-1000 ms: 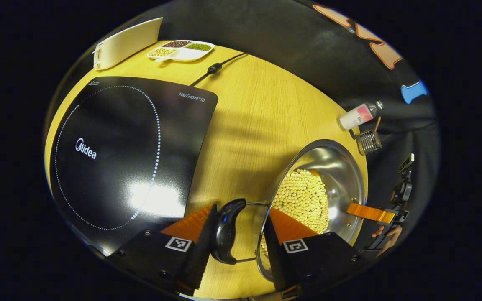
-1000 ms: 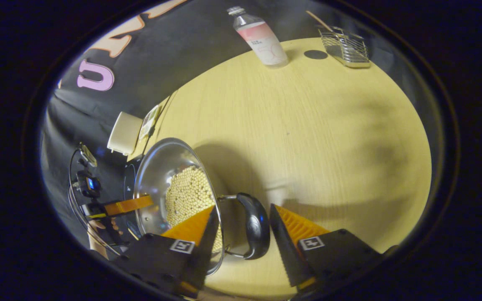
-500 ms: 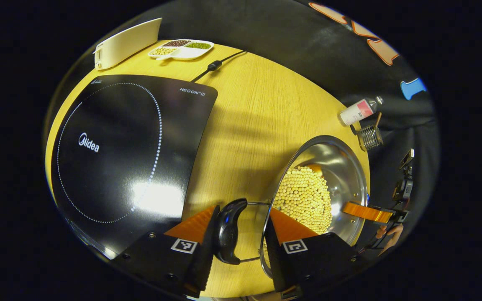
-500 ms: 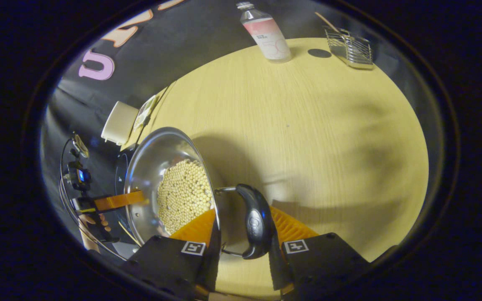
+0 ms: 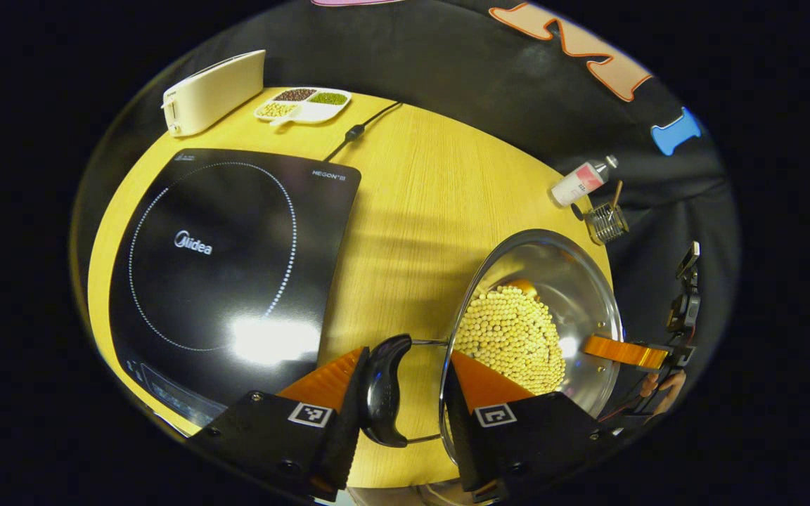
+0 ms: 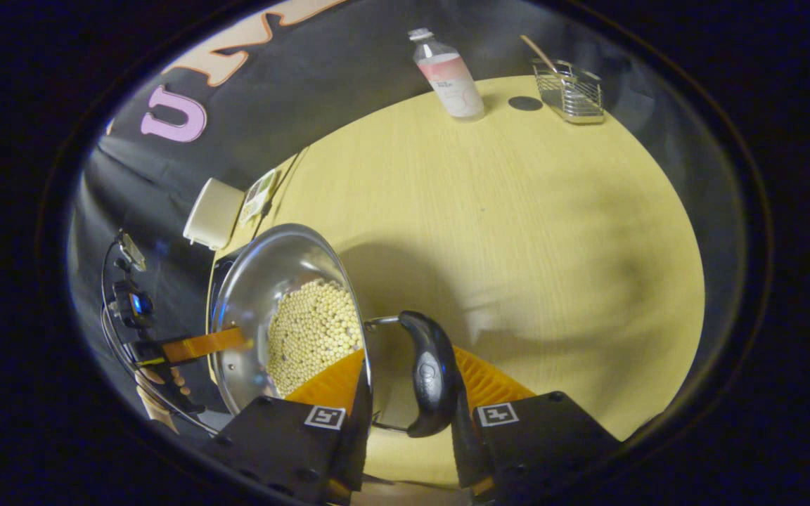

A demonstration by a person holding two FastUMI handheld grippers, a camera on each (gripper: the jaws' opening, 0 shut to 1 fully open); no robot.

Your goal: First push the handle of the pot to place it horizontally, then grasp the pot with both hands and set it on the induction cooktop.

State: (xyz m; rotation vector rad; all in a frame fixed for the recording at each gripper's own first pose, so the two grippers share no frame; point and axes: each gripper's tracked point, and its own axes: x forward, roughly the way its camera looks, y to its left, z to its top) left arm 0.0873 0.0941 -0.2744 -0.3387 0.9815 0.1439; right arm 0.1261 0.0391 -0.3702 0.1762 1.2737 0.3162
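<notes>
In the right gripper view, the shiny steel pot point(image 6: 264, 295) hides most of the black glass induction cooktop point(image 6: 214, 281), and the left hand-held gripper point(image 6: 194, 346) is partly behind the pot's rim. In the left gripper view, the contents of the small wire basket point(image 5: 605, 221) are too small to tell.
</notes>
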